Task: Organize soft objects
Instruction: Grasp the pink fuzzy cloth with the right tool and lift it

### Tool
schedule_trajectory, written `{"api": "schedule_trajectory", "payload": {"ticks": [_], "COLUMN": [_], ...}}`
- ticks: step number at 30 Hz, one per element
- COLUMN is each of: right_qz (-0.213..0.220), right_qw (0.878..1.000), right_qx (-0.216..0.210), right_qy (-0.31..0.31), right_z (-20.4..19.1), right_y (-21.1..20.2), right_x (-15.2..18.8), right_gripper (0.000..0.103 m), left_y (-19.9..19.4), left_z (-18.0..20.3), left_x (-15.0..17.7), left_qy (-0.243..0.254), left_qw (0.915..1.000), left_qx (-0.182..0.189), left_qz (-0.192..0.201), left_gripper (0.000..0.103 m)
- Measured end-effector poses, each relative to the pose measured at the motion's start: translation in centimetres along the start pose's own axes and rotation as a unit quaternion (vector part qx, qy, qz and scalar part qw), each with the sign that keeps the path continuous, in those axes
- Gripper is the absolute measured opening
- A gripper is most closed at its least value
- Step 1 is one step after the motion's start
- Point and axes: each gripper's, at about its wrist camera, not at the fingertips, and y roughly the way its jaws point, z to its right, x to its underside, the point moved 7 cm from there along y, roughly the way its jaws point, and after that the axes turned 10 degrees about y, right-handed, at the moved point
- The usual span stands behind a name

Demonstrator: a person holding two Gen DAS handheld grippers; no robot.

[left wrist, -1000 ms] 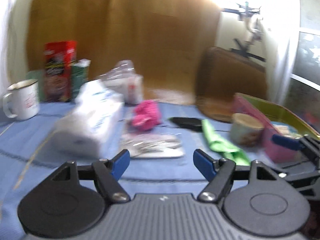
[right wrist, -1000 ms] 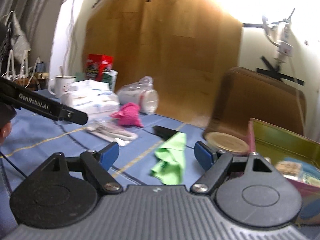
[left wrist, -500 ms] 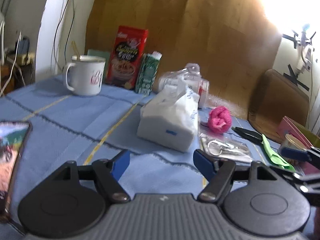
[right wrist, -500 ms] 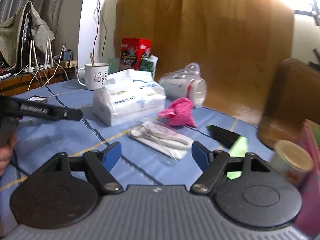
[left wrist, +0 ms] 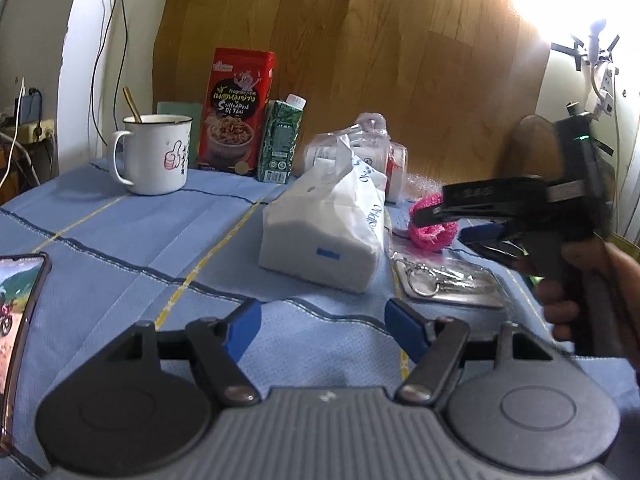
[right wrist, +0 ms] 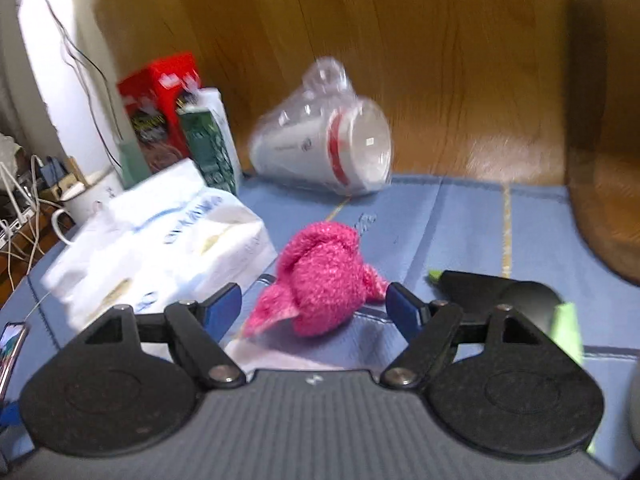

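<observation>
A pink fuzzy cloth lies bunched on the blue tablecloth. My right gripper is open and straddles it, its blue pads on either side and not pressing it. In the left wrist view the right gripper, held by a hand, reaches in from the right over the pink cloth. A white soft tissue pack lies just left of the cloth. My left gripper is open above bare tablecloth, short of the tissue pack. A green cloth shows at the right edge.
A bagged stack of paper cups lies on its side behind the cloth. At the back stand a white mug, a red box and a green carton. A bagged keyring, a black object and a phone lie nearby.
My right gripper swung left and forward, from over the green cloth to around the pink cloth. The left view turned left earlier, then held; the right gripper has come into it.
</observation>
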Motion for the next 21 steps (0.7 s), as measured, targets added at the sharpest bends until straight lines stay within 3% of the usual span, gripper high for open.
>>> {"api": "schedule_trajectory", "payload": {"ticks": [1, 2, 4, 7, 12, 16, 21], "right_qz": [-0.008, -0.016, -0.007, 0.003, 0.028, 0.038, 0.025], "right_qw": [1.000, 1.000, 1.000, 1.000, 0.992, 0.979, 0.970], "right_qx": [0.004, 0.013, 0.019, 0.002, -0.037, -0.038, -0.019], "right_qy": [-0.002, -0.009, -0.023, -0.028, -0.120, -0.195, -0.242], "right_z": [0.1, 0.3, 0.5, 0.2, -1.3, -1.4, -1.4], "right_y": [0.7, 1.2, 0.9, -1.5, -7.8, -11.9, -13.2], "right_x": [0.1, 0.3, 0.4, 1.1, 4.7, 9.1, 13.4], "right_gripper": [0.059, 0.049, 0.045, 0.045, 0.046, 0.046, 0.046], "left_y": [0.0, 0.0, 0.0, 0.0, 0.1, 0.1, -0.1], "left_z": [-0.1, -0.2, -0.4, -0.4, -0.4, -0.2, 0.8], "left_x": [0.0, 0.1, 0.1, 0.0, 0.0, 0.0, 0.4], "left_qy": [-0.004, -0.007, -0.011, -0.013, -0.013, -0.010, -0.016], "left_qw": [1.0000, 1.0000, 0.9999, 0.9999, 0.9999, 0.9998, 0.9991], "left_qx": [0.001, 0.001, 0.002, 0.003, 0.005, 0.013, 0.034], "left_qz": [-0.001, -0.002, -0.003, -0.004, -0.005, -0.011, -0.021], "left_gripper": [0.070, 0.070, 0.070, 0.070, 0.070, 0.071, 0.072]}}
